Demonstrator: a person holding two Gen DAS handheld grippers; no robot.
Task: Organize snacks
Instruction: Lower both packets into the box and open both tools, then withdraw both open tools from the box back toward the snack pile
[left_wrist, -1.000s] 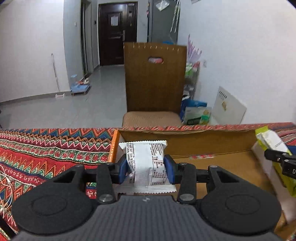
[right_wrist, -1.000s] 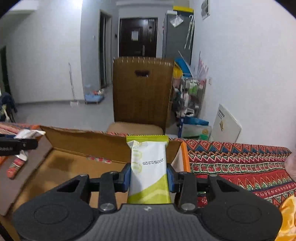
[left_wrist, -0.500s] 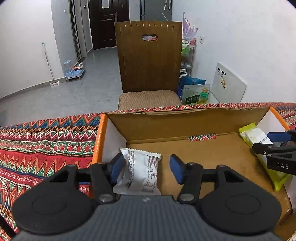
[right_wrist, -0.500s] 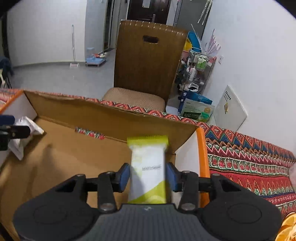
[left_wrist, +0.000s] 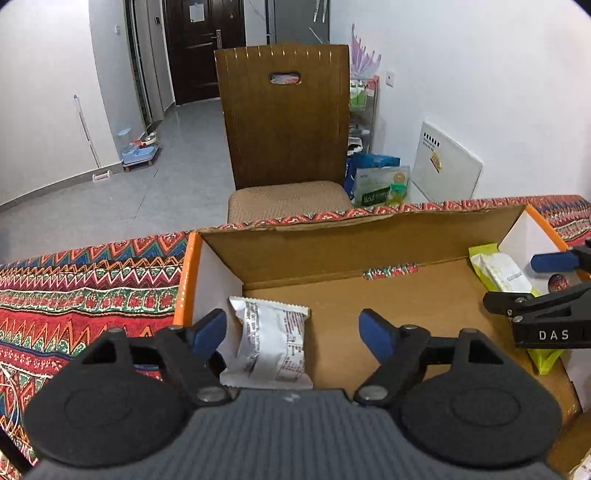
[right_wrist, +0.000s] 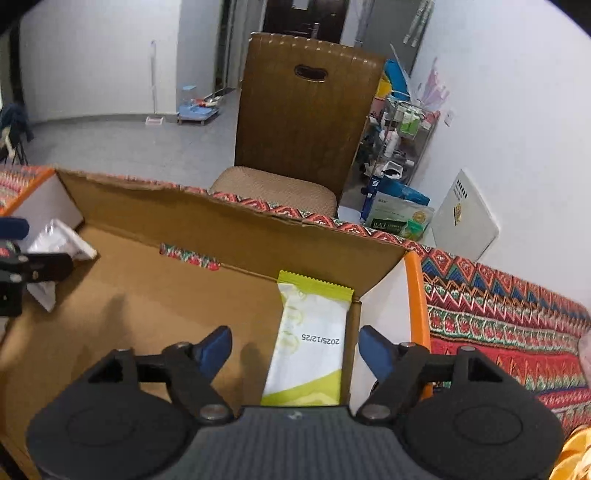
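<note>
inside the cardboard box (left_wrist: 332, 254), one snack packet (left_wrist: 271, 347) lies by the left wall, another packet (right_wrist: 310, 339) by the right; a chair (left_wrist: 284, 122) stands behind.

A table draped in a red zigzag-patterned cloth (left_wrist: 85, 291) is carrying an open cardboard box (left_wrist: 369, 254) with orange-edged end flaps. The cloth is showing at nine o'clock of the box in the left wrist view and at three o'clock (right_wrist: 509, 314) in the right wrist view. Something orange-yellow (right_wrist: 576, 454) is lying at five o'clock, too cropped to identify.
</note>
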